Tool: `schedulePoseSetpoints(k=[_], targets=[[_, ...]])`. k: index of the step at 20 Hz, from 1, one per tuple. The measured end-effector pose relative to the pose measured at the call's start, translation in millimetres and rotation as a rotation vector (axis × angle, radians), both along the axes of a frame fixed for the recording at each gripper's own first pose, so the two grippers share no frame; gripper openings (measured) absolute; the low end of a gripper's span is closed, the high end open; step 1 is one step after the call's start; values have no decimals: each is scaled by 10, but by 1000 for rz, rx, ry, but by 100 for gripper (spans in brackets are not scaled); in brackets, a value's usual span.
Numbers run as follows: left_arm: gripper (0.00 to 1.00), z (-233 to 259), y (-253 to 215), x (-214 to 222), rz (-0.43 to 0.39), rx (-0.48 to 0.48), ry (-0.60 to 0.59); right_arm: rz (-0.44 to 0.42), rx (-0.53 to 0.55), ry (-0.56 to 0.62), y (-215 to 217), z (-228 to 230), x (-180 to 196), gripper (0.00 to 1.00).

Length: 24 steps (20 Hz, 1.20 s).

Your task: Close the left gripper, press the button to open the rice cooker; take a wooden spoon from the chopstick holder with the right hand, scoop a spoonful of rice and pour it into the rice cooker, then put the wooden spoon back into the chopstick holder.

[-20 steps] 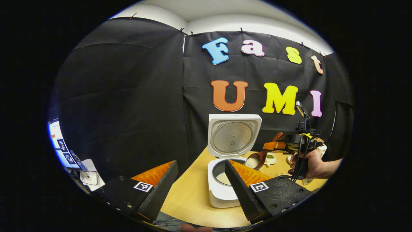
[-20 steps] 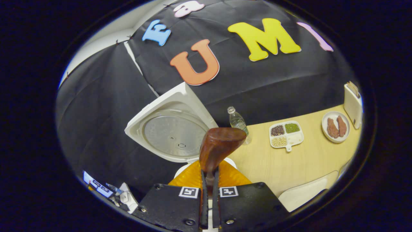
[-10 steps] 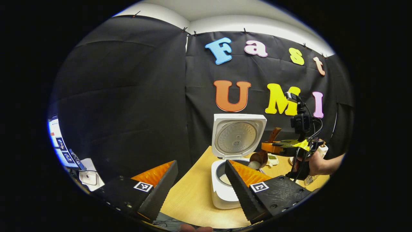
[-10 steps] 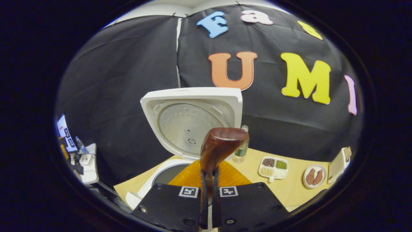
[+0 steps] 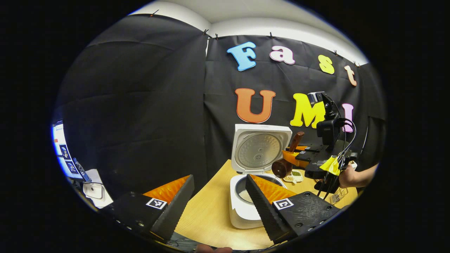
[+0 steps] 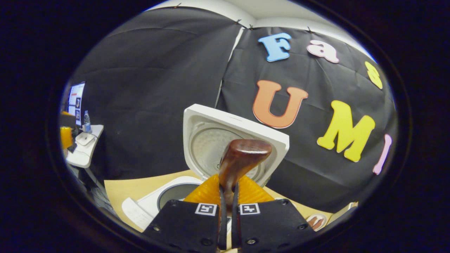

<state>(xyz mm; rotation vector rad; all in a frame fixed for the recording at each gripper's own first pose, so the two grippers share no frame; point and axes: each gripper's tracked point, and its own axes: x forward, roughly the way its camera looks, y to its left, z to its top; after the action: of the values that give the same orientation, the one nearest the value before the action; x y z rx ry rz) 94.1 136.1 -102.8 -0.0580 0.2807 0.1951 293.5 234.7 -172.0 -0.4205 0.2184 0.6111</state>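
Note:
The white rice cooker (image 5: 242, 211) stands on the wooden table with its lid (image 5: 262, 149) raised upright, and pale rice lies in its pot. My left gripper (image 5: 219, 196) hangs in front of it, open with nothing between its fingers. In the left gripper view, a hand holds my right gripper (image 5: 299, 158) above the cooker's right side. It is shut on the handle of the wooden spoon (image 5: 282, 168), whose bowl is turned dark side out over the pot's rim. In the right gripper view the spoon (image 6: 242, 158) sticks up from the right gripper (image 6: 227, 200), before the lid (image 6: 211, 137) and above the pot (image 6: 175, 191).
A divided dish of grains (image 5: 294, 174) sits behind the spoon and a wire mesh holder (image 5: 338, 195) stands near the hand (image 5: 348, 175). A plate with meat (image 6: 315, 222) lies at the table's right. A side desk with a monitor (image 6: 75, 102) is off to the left.
The right gripper has risen and rolled over the cooker, turning the spoon from bowl-up with white rice showing to its dark back. The left gripper has stayed open and nearly still.

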Motion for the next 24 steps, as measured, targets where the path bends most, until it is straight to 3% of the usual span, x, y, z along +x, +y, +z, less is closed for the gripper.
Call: schedulePoseSetpoints(k=[6,13,19,24], targets=[[94,-15,-64,-41,0,-21,-7,30,-13,-29,7,66,-93,10],[94,61,-261,-97,-22,-31,-27,-26,177,33,-313,394,-161,10],[94,75,-720,-143,-104,-25,-29,-135,329,108,-1045,728,-354,10],[94,116,-1199,-29,-196,-43,-45,-298,467,172,-2099,868,-593,11]])
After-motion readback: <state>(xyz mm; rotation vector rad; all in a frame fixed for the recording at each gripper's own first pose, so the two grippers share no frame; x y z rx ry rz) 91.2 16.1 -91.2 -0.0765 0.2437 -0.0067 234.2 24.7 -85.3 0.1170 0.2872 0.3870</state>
